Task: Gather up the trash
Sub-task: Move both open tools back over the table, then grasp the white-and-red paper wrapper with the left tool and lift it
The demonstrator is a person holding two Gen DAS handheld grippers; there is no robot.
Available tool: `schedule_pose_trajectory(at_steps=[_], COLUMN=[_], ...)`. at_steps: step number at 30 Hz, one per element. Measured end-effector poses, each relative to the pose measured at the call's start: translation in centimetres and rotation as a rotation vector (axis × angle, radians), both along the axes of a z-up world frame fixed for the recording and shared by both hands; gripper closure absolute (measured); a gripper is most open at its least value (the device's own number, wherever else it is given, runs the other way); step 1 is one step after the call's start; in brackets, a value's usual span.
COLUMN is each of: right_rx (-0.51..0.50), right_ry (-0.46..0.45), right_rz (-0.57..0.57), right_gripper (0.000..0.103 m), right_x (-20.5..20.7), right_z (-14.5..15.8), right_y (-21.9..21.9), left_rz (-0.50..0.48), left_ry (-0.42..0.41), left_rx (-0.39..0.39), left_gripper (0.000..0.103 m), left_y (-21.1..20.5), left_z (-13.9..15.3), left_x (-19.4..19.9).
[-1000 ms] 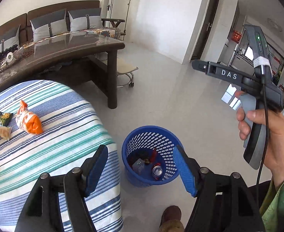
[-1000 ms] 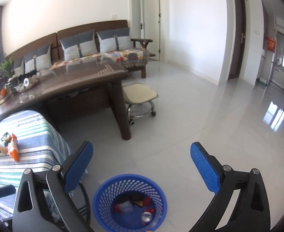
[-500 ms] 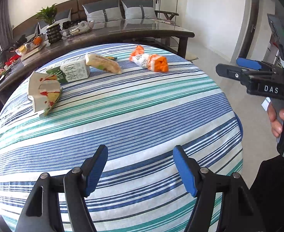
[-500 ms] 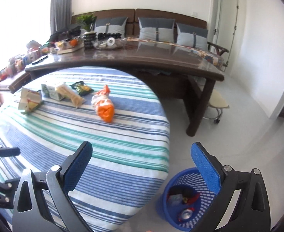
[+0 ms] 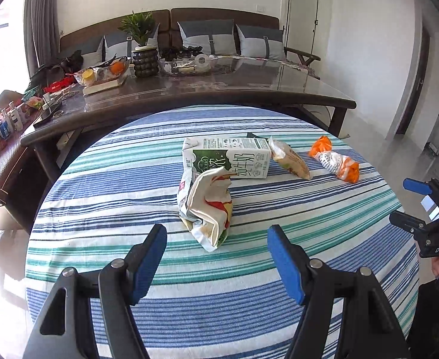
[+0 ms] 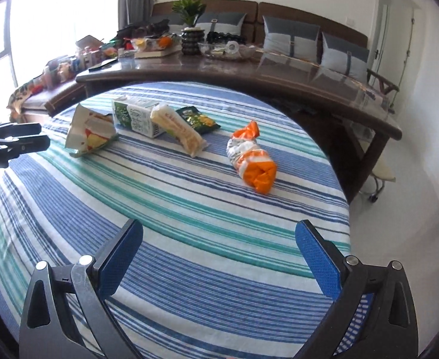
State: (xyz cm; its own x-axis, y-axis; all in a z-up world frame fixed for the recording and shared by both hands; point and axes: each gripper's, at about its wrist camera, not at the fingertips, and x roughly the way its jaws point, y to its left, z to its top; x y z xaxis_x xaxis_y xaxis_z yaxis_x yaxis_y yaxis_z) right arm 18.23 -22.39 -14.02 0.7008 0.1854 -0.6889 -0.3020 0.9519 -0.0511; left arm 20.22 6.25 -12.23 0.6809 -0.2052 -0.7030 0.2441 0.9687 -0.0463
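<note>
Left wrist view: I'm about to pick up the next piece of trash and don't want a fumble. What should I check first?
1. Left gripper open, nothing between the pads: ok.
2. Crumpled bag ahead of the left gripper, not yet between the pads: ok.
3. Bag clear of the milk carton: cannot tell, they overlap.
4. Right gripper open and empty: ok.
5. Orange wrapper lying apart from the rest: ok.
6. Bin in sight: not ok.

Matt striped cloth [image 5: 219,269], glossy wooden table [image 5: 219,89]

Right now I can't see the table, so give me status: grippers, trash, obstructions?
Left gripper and right gripper open, empty. Crumpled bag nearest left, orange wrapper nearest right. Nothing blocking.
</note>
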Motion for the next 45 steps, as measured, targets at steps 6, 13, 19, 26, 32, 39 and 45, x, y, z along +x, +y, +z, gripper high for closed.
schedule_pose_trajectory(at_steps=[6,13,19,26,32,39,45], right_rx=[0.064,0.020,-0.004,0.058,0.104,0.101,-0.041], right_ry=[0.084,0.160,0.168,0.212,0.202,0.237,0.260], right_rz=[-0.100,0.017,0.030,-0.001,-0.002,0.115,0.171], right_gripper=[0.001,0.001,0.005,0.054,0.054,0.054,0.053], right_x=[5.0,10.0,12.5,12.0,8.5,2.3,-0.7], right_z=[-0.2,-1.6,-2.7,-2.3,0.5,0.6,-2.2], right_y=[-4.2,-2.2,-0.7,-2.0,-3.5,-1.4,0.9], left_rz=[-0.101,-0.209,-0.192,-0.150,-0.138,-0.110,-0.124], left_ry=[0.025,0.023,0.043,-0.003,-0.048,-0.018,0.030], left_rx=[0.050,0.178,0.163,0.073,-0.002,-0.025,0.005], left_gripper=[0.032,0.065,0.096,0.096,0.096,0.096,0.080], left_y=[-0.8,-2.9,-2.6,-1.5,-1.5,-3.5,-4.9], left_z=[-0.7,-1.5,-1.8,1.0,3.3,-0.9,-4.2], left_x=[4.3,5.3,6.0,4.4,-0.8,-6.6,-8.7])
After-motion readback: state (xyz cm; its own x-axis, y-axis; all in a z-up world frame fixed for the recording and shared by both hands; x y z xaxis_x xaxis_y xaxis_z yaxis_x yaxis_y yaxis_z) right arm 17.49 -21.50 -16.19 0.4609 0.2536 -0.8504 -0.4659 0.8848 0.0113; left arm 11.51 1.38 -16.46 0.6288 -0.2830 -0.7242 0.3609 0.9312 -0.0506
